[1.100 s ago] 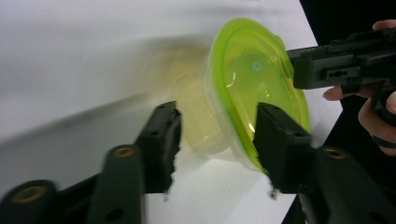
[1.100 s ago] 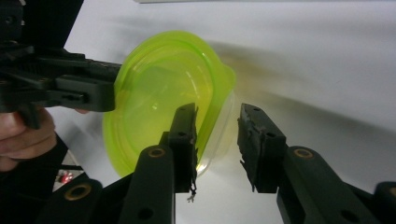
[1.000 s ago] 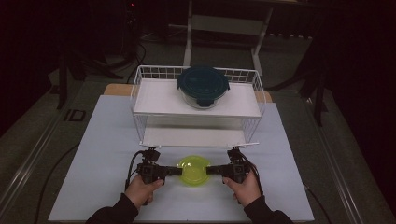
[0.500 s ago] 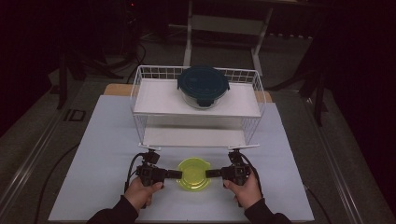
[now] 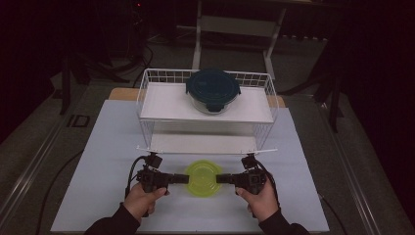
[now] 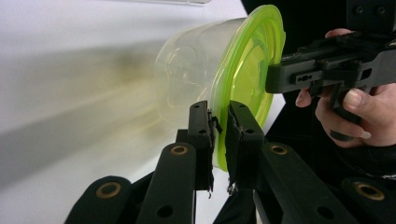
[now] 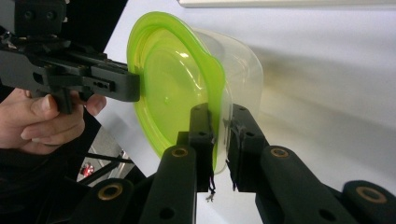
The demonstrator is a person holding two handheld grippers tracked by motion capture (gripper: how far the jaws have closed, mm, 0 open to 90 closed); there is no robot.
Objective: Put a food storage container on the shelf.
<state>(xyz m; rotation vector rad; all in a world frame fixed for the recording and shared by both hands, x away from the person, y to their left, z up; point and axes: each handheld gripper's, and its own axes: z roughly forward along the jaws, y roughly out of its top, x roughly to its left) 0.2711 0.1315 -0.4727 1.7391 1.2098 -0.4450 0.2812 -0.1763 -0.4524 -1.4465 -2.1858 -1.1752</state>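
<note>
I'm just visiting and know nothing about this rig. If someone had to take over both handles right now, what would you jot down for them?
Left gripper: shut on the rim of the green-lidded container, pinching its left edge.
Right gripper: shut on the opposite edge of the same rim.
The container sits low over the white table, just in front of the wire rack; whether it touches the table is hard to tell.
The dark-lidded container already stands on the rack's top shelf.
Done: both grips are set. Probably left: carry the green one to a shelf, perhaps the lower one, keeping both hands level.
</note>
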